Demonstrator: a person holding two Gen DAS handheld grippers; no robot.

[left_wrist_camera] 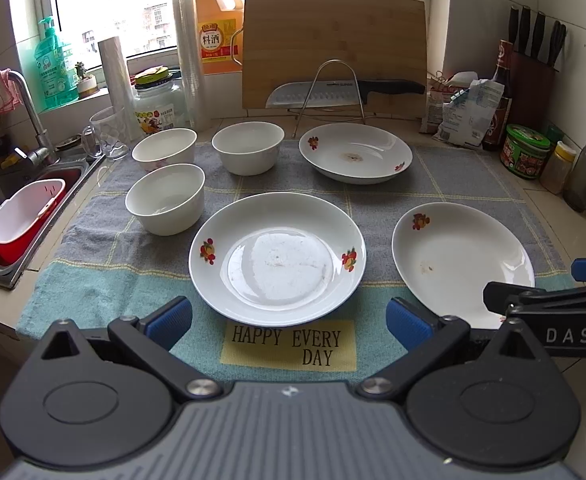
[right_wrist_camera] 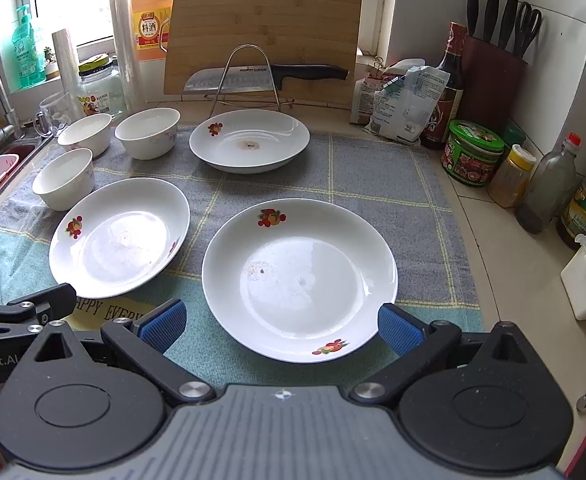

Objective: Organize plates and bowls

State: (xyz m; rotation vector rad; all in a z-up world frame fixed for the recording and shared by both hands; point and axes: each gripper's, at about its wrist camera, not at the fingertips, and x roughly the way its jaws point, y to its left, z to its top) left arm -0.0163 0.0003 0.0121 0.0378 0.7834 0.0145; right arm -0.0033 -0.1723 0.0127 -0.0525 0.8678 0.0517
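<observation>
Left gripper: jaws spread wide, holding nothing, hovering over the near edge of the cloth.
Left fingers: blue pads, one to each side of the near plate's front rim, not touching it.
Near plate: straight ahead of the left gripper, just beyond its tips, flat on the cloth, empty with faint smears.
Cloth label: yellow patch reading "HAPPY EVERY DAY", directly under the gap between the left fingers.
Right gripper: jaws also wide apart, empty, low over the cloth.
Right fingers: the right-side pad sits at the right plate's front rim; whether it touches I cannot tell; the left-side pad stands clear of it.
Right plate: directly ahead of the right gripper, its front edge between the fingers; small brown spot inside.
Far plate: well ahead of both grippers, at the back of the cloth, brown stain in its centre.
Bowls: three white ones ahead and to the left of the left gripper; front bowl just left of the near plate, back-left bowl and back-right bowl behind it.
Rack: wire stand beyond the far plate, knife across it, board leaning behind.
Sink: far left of the left gripper.
</observation>
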